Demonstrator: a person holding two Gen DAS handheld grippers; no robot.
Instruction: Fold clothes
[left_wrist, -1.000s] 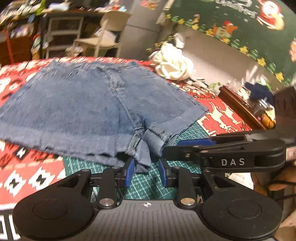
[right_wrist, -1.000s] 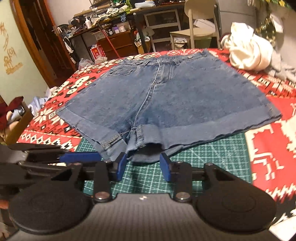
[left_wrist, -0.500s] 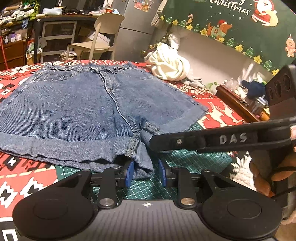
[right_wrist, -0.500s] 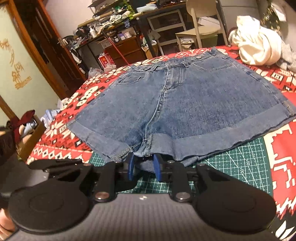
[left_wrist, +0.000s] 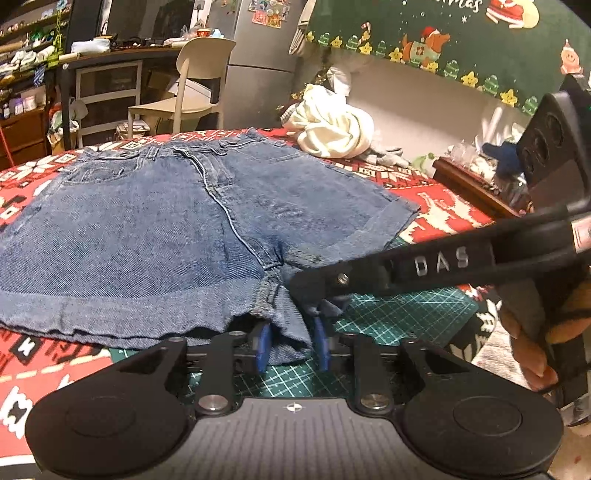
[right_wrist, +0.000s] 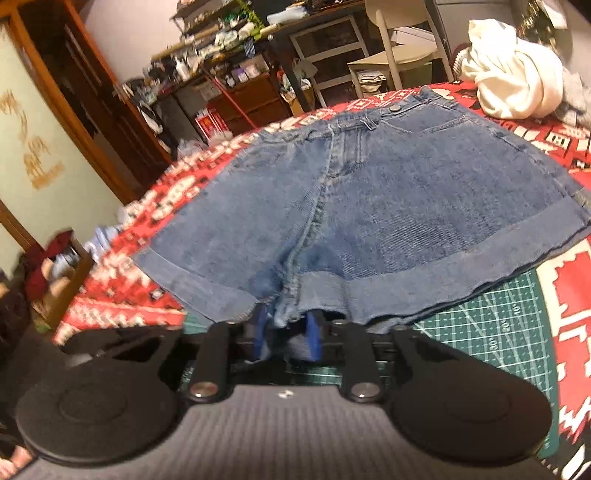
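Right view blurred, shorts (left_wrist: 155, 229) hem between both jaws, left gripper (left_wrist: 291, 345) and right gripper (right_wrist: 284, 339) clamping denim, fingertips part hidden.

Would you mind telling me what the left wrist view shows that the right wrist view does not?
Only the left wrist view shows the right tool from the side, the hand holding it and the Christmas banner. Only the right wrist view shows the wooden door frame. Both share the denim shorts, white garment and green cutting mat.
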